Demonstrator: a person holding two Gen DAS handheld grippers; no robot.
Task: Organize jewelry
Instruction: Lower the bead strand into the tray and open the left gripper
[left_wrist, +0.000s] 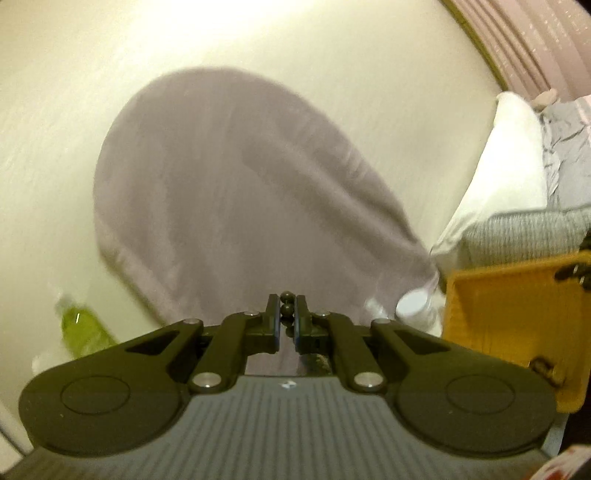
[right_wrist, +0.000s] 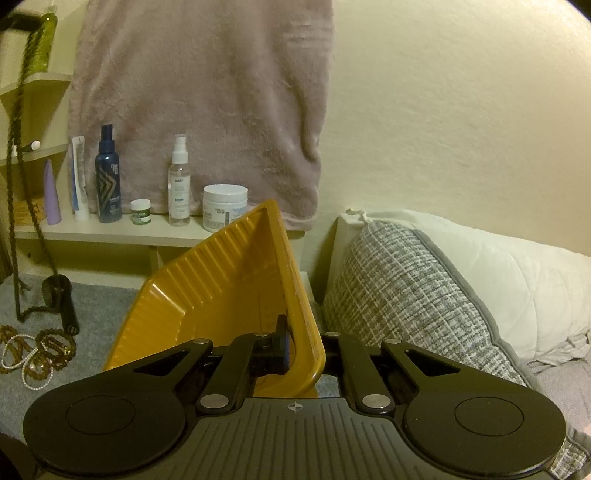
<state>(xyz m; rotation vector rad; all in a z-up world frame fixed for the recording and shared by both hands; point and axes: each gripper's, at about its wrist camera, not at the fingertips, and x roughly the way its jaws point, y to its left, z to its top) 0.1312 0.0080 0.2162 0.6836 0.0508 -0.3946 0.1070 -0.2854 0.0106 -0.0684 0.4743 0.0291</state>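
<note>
Left gripper (left_wrist: 287, 314) is pinched nearly closed on a string of dark beads (left_wrist: 286, 309), a few of them showing between the pads and poking just past the tips. Whole view is kinda blurry. Behind it there's a big pinkish-grey towel (left_wrist: 229, 192) hanging against a cream wall (left_wrist: 388, 92). Low on the left is a green bottle (left_wrist: 82, 326), on the right a yellow tray (left_wrist: 509, 314) tipped up on edge, with a white jar (left_wrist: 415, 304) just beside it. A white pillow (left_wrist: 509, 166) sits further right.
</note>
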